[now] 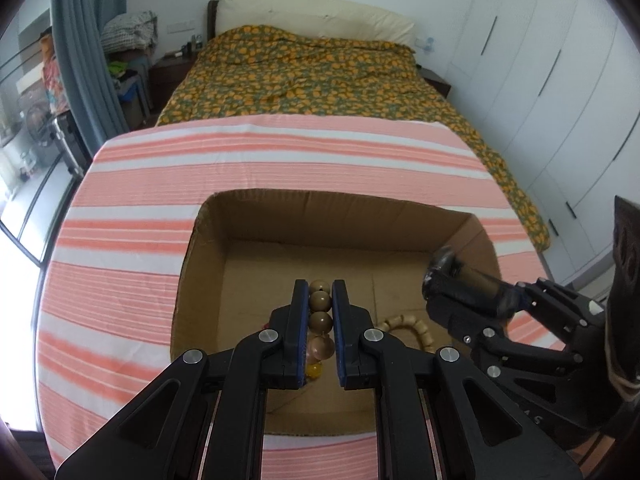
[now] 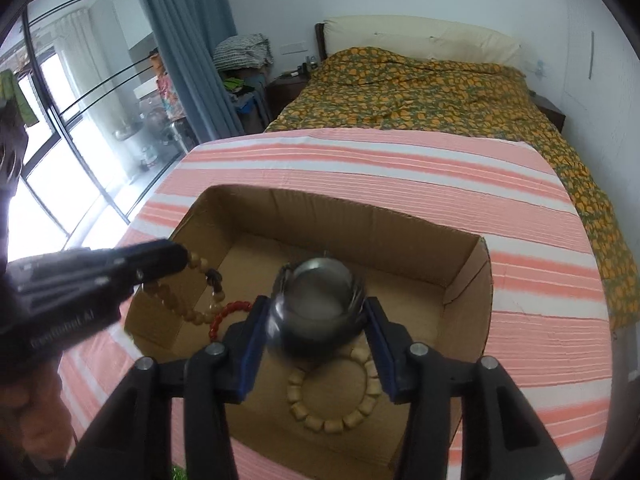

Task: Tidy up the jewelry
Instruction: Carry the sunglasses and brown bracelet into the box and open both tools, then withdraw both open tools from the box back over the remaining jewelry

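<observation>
An open cardboard box (image 1: 320, 216) (image 2: 352, 216) sits on a pink-and-white striped cloth. My left gripper (image 1: 320, 292) is shut on a brown bead bracelet (image 1: 321, 322) and holds it over the box; in the right wrist view the gripper (image 2: 176, 260) comes in from the left with the bracelet (image 2: 200, 308) hanging from it. My right gripper (image 2: 316, 312) is shut on a dark round watch (image 2: 316, 304), blurred, above the box; it also shows in the left wrist view (image 1: 444, 276). A pale bead bracelet (image 2: 332, 400) (image 1: 408, 326) and a red bead bracelet (image 2: 228, 314) lie on the box floor.
The striped cloth (image 1: 160, 200) (image 2: 520, 280) covers the surface around the box. Behind it is a bed with an orange-patterned quilt (image 1: 304, 80) (image 2: 432, 92). White wardrobe doors (image 1: 560, 80) stand at the right, a window and blue curtain (image 2: 180, 40) at the left.
</observation>
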`<state>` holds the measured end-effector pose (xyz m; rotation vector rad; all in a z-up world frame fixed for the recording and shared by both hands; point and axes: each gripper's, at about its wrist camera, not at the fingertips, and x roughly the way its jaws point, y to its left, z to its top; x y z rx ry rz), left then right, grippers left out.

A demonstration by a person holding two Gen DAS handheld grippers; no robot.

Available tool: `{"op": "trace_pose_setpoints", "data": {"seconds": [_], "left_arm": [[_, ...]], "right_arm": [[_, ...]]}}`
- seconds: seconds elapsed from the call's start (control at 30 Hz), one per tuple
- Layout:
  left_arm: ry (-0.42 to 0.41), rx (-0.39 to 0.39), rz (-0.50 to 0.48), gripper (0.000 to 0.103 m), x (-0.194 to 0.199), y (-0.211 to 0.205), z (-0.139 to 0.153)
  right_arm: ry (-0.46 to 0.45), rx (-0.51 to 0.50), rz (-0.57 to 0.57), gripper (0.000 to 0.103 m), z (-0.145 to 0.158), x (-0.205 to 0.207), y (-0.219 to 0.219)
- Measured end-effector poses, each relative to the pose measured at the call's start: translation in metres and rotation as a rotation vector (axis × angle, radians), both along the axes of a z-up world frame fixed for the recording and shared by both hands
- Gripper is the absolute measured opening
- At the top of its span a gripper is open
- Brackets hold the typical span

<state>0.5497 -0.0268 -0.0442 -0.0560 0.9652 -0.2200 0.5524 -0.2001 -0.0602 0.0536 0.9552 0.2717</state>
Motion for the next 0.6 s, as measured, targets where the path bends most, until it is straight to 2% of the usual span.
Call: {"op": "trace_pose_setpoints", "data": {"seconds": [0.03, 0.1, 0.13, 0.17, 0.2, 0.23, 0.27, 0.37, 0.6], "left_arm": [[0.005, 0.008, 0.008, 0.010, 0.002, -0.002, -0.003], [0.023, 0.023, 0.025, 0.012, 0.003, -0.002, -0.008], [0.032, 0.032, 0.033, 0.018, 0.004, -0.002, -0.011], [0.038, 0.042, 0.035, 0.035, 0.004, -0.003, -0.013], [0.034, 0.054, 0.039, 0.046, 0.002, -0.002, -0.014], [0.016, 0.072, 0.045, 0.067, -0.003, -0.001, -0.013], [-0.007, 0.092, 0.052, 0.078, -0.008, 0.001, -0.012], [-0.044, 0.114, 0.038, 0.080, -0.029, 0.007, -0.007], [-0.169, 0.133, -0.008, 0.092, -0.134, 0.042, 0.006]], "right_arm": [[-0.008, 0.000, -0.006, 0.059, 0.002, 0.000, -0.002], [-0.033, -0.002, -0.004, 0.060, 0.008, -0.004, -0.003], [-0.052, -0.009, 0.001, 0.060, 0.012, -0.007, -0.004], [-0.065, -0.017, 0.002, 0.061, 0.014, -0.011, -0.001], [-0.084, -0.031, 0.005, 0.063, 0.017, -0.020, -0.002], [-0.091, -0.038, 0.007, 0.067, 0.019, -0.026, -0.003], [-0.095, -0.042, 0.009, 0.068, 0.020, -0.031, -0.005], [-0.118, -0.051, 0.015, 0.069, 0.023, -0.059, -0.011], [-0.132, -0.057, -0.001, 0.069, 0.012, -0.169, -0.038]]}}
